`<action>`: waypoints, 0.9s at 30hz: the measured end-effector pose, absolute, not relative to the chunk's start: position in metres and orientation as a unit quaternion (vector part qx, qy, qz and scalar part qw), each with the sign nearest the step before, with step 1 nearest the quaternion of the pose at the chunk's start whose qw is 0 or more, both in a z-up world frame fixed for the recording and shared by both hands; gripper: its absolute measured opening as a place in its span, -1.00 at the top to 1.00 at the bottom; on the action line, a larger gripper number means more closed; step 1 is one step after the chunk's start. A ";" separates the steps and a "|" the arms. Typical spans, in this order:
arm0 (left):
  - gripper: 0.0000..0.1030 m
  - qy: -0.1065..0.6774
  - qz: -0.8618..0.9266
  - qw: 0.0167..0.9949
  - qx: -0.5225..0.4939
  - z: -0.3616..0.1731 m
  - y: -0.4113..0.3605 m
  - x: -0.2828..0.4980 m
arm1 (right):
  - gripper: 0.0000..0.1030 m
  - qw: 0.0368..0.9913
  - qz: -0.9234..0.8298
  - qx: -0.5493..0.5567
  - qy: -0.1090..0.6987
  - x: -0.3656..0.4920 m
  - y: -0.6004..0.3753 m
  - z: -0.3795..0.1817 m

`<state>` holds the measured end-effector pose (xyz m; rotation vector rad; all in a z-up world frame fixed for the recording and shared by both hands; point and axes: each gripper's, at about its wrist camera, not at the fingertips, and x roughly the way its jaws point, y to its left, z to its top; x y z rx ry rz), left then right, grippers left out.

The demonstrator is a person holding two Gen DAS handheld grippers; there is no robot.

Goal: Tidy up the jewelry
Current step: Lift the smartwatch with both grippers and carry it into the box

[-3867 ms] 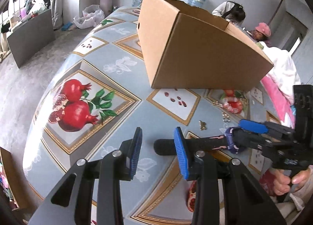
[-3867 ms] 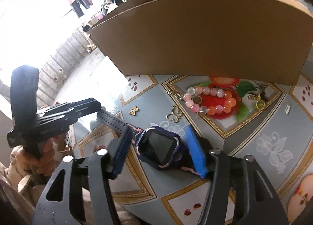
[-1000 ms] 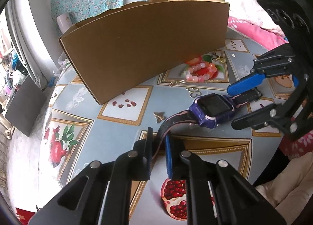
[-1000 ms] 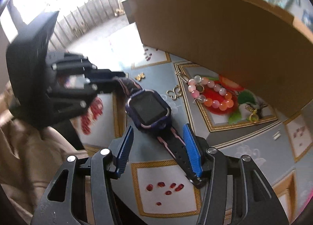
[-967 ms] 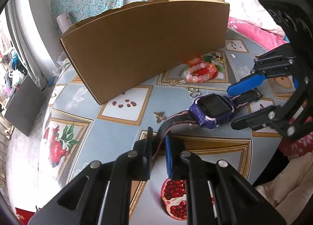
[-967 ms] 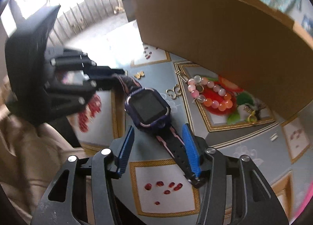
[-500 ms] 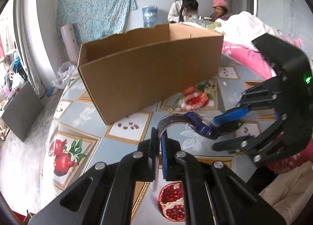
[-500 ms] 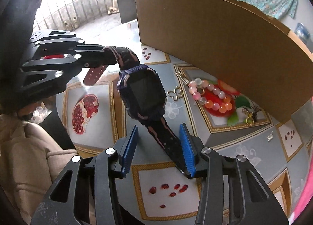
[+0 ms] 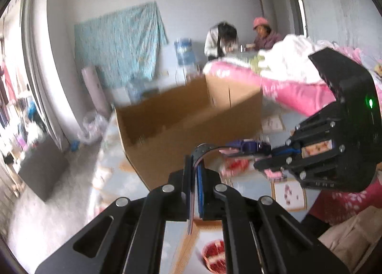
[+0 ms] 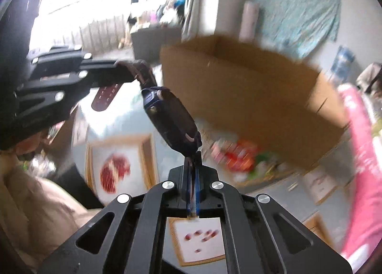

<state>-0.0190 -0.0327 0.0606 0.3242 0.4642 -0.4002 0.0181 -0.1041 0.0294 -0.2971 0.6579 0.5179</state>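
Item: smartwatch [image 10: 170, 120], dark purple case w/ pinkish strap. Held clear of table [image 10: 133, 116], slung between both grippers, in front of cardboard box [image 10: 250, 107] and below its rim.

Left gripper [image 9: 194, 173]: jaws closed on one strap end; strap arcs up out of pads, w/ a short tail hanging below them. Right gripper [image 10: 193, 163]: jaws closed tight on the other strap, just below the case. In right wrist view the free holed tail of strap hangs under left gripper's fingers.

Surroundings: bead bracelet [image 10: 235, 154] lies on table near box wall, blurred; other small pieces there too smeared to ID. Box open-topped; inside not visible enough to say what it holds.

Step in hand (judgement): two-handed carry of watch toward box. Approx. early in task, since bracelet not yet stowed.

Next move calls for: raise watch over near box wall, keep both grips matched so strap doesn't twist or slip, lower inside, then release both ends together.

Risk: thin strap may slide from pads.
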 end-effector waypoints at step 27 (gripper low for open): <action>0.54 0.385 -0.177 0.898 0.118 0.062 -0.016 0.205 | 0.94 0.788 0.271 -0.390 0.392 0.297 -0.060 0.010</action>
